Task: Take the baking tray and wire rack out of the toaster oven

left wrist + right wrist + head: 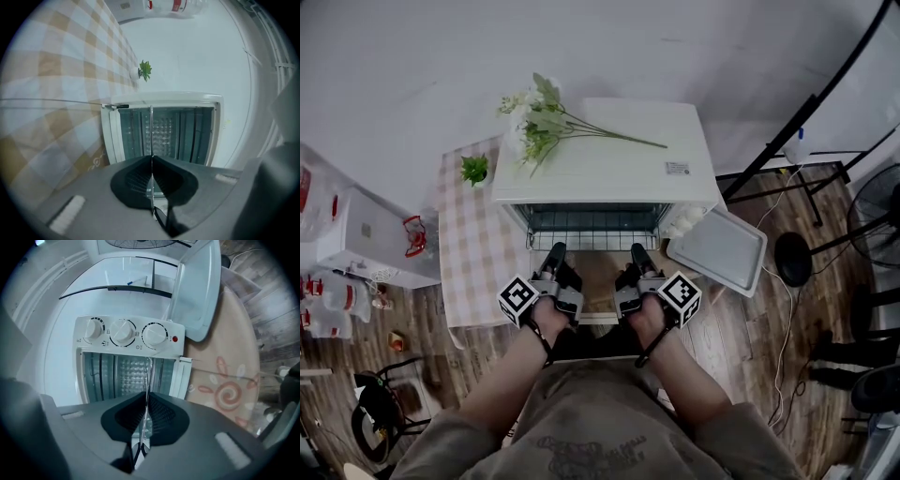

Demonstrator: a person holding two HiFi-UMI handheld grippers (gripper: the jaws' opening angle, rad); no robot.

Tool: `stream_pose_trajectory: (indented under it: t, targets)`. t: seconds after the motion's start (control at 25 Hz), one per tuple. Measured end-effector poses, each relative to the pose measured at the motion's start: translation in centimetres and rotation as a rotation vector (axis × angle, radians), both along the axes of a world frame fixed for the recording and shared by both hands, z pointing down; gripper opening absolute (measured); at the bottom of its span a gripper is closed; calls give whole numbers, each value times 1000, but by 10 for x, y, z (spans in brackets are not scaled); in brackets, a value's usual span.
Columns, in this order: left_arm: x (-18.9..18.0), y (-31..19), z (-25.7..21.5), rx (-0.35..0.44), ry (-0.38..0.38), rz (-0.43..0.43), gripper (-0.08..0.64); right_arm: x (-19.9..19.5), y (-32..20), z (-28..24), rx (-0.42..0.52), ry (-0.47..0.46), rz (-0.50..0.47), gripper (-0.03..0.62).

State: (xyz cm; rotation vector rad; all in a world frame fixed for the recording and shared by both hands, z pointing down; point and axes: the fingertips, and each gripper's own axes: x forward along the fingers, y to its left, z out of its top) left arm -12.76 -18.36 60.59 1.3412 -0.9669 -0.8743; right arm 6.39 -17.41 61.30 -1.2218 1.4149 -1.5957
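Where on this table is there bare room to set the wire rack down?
Free: the checked cloth left of the toaster oven, from the small plant to the near edge; also the oven top right of the flowers. Crowded: the right side, filled by the baking tray, and the front, where the left tongs and right tongs grip the wire rack.

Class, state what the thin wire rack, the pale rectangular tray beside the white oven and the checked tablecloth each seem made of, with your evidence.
The thin wire rack: probably bare metal, shiny; its slim rods glint. The pale rectangular tray: likely metal, matt grey finish; smooth face, raised rim. The checked tablecloth: seemingly fabric, possibly vinyl; matt beige-and-white squares.
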Motion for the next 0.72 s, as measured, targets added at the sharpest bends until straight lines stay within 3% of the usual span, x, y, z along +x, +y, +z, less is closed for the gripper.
stream_pose_trajectory:
  t: [0.72]
  targets:
    - [0, 77, -24, -25, 35, 15, 5, -3, 77, -27, -14, 12, -79, 44]
